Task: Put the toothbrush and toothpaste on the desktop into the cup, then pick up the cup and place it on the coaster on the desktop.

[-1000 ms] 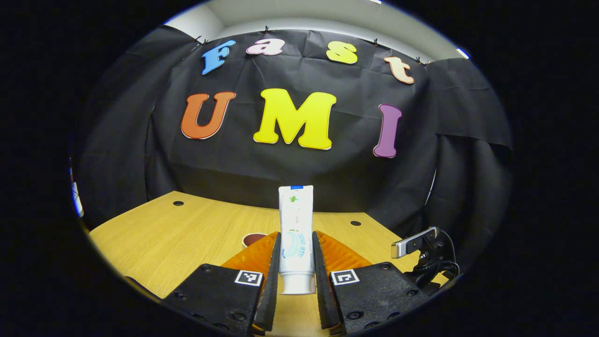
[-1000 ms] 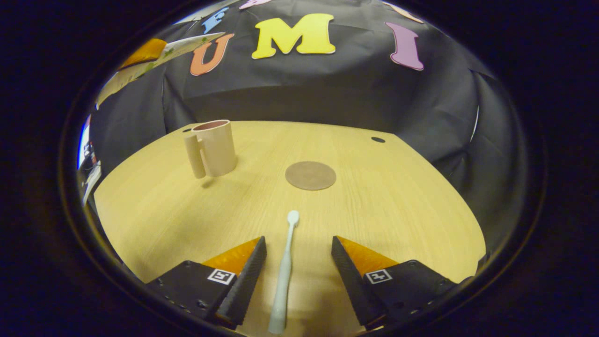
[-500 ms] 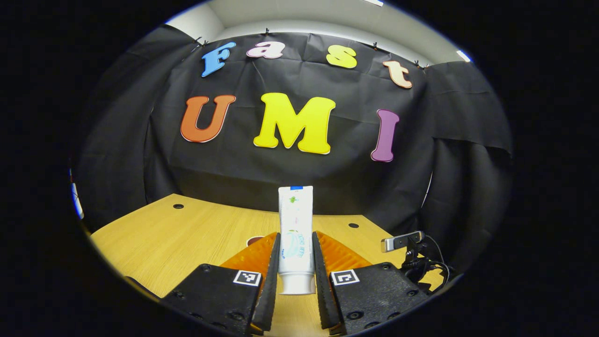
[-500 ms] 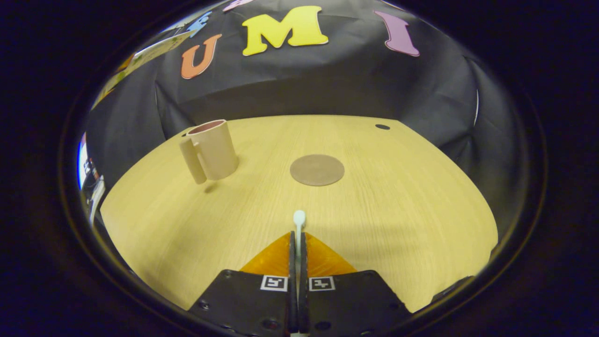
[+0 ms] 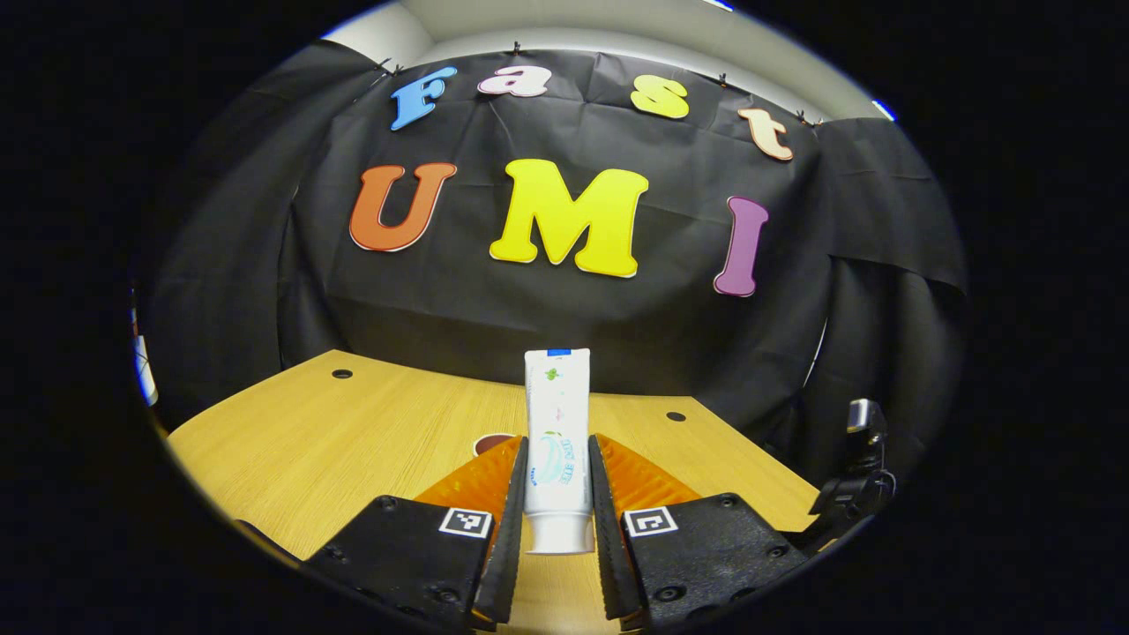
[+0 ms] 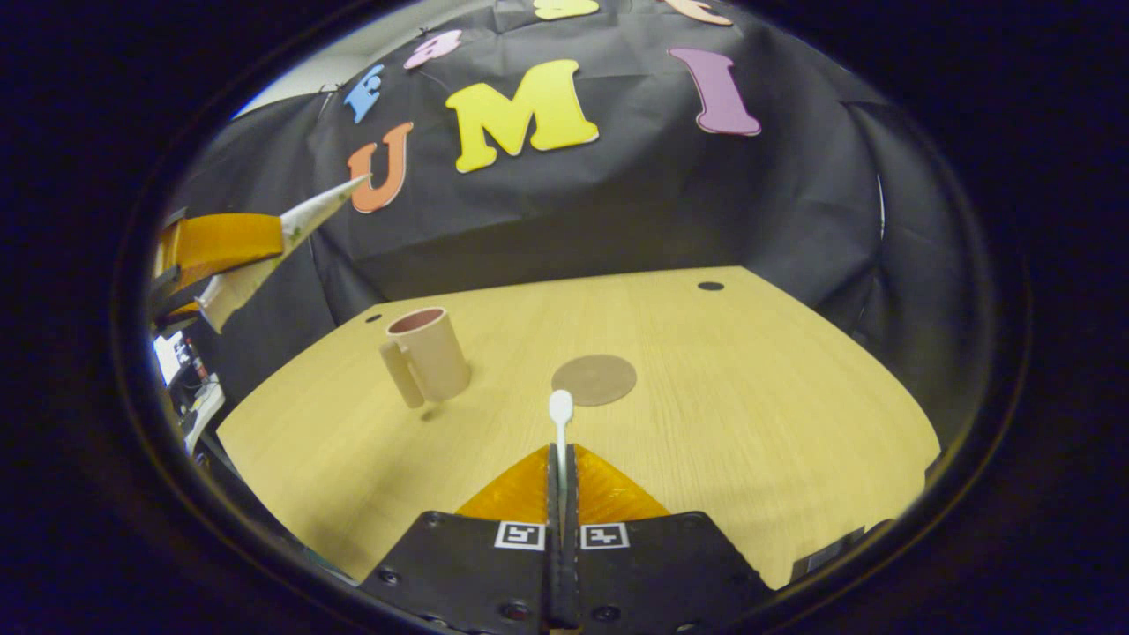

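Note:
My left gripper is shut on a white toothpaste tube, held above the desk with its cap toward the camera. The rim of the beige cup peeks out just left of its fingers. In the right gripper view, my right gripper is shut on a white toothbrush, lifted off the desk with its head pointing forward. The beige cup with a handle stands upright at the left of the desk, and the round brown coaster lies to its right. The left gripper with the toothpaste tube hangs high at the left.
The wooden desk has small dark holes near its far corners. In the left gripper view, the right gripper's device shows at the desk's right edge. Some clutter lies off the desk's left side.
My right gripper closed on the toothbrush and lifted it off the desk. The left gripper kept its hold on the toothpaste, shifting slightly.

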Demonstrator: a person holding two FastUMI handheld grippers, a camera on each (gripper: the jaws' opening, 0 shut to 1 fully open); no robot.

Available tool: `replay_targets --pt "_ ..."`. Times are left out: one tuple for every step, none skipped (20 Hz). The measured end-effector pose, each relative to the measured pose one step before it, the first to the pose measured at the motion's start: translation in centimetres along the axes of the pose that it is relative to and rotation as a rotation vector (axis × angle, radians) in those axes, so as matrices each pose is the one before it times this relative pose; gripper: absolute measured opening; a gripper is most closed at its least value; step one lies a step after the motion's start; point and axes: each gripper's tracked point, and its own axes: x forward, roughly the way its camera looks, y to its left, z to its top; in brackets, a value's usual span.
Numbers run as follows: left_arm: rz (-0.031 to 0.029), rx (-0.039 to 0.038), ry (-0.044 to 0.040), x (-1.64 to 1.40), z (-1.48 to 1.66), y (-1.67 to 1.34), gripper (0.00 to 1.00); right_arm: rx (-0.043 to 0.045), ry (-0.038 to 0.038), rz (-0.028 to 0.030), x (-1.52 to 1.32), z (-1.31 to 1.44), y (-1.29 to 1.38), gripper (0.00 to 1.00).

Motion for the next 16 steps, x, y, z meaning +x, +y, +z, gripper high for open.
replay_targets --pt "0.00586 -0.00117 0.00068 0.115 -0.206 0.186 0.40 -0.02481 -0.04983 -0.00131 -0.938 1.067 0.044 0.00" --pt "0.00269 0.00126 0.00498 0.078 -0.194 0.024 0.40 -0.02985 -0.04861 -0.00931 -0.840 0.968 -0.081 0.00" --pt "0.00245 0.00339 0.00462 -0.063 -0.099 0.001 0.40 -0.02802 -0.04667 -0.01251 -0.869 0.911 -0.224 0.00" --pt "0.00256 0.00185 -0.00166 0.128 -0.060 0.010 0.40 -0.02498 -0.03934 -0.00688 -0.900 0.898 -0.037 0.00" --pt "0.00076 -0.00267 -0.00704 -0.012 0.141 0.010 0.40 -0.02198 -0.03172 0.00090 -0.815 0.728 0.211 0.00" --pt "-0.00254 -0.00571 -0.00705 0.039 0.270 -0.073 0.40 -0.02013 -0.02342 0.00031 -0.762 0.663 0.129 0.00" --pt "-0.00508 -0.00444 -0.00481 -0.074 0.111 -0.185 0.40 -0.02011 -0.01942 -0.00229 -0.571 0.597 -0.096 0.00" --pt "-0.00337 -0.00077 -0.00327 0.084 -0.018 -0.033 0.40 -0.01686 -0.01235 -0.00271 -0.552 0.337 -0.090 0.00" --pt "-0.00015 0.00485 -0.00332 -0.105 0.049 -0.004 0.40 -0.00586 -0.01202 0.00519 -0.345 0.391 0.240 0.00" --pt "0.00605 0.00797 -0.00132 -0.125 0.005 -0.007 0.40 0.00330 -0.00930 0.00703 -0.267 0.373 0.189 0.00" --pt "0.01071 0.01255 0.00024 -0.149 -0.007 0.081 0.41 0.00729 -0.00324 0.00710 -0.201 0.199 0.050 0.00" --pt "0.00799 0.01551 -0.00334 -0.071 -0.046 0.000 0.40 0.01223 -0.00227 0.01310 -0.109 0.115 -0.012 0.00" --pt "0.00798 0.01044 -0.00430 -0.153 0.045 -0.011 0.41 0.01252 -0.00649 0.01337 -0.111 0.353 0.036 0.00" --pt "0.00628 0.00543 -0.00087 -0.065 -0.175 -0.089 0.41 0.00452 -0.01070 0.01167 0.070 0.274 0.022 0.00" --pt "0.00062 0.00470 0.00370 0.011 -0.278 -0.285 0.41 -0.00174 -0.01190 0.02228 0.006 0.328 0.288 0.00" --pt "-0.00509 0.00617 0.00830 -0.052 -0.383 -0.347 0.41 -0.00085 -0.00781 0.01483 0.207 0.369 0.273 0.00"
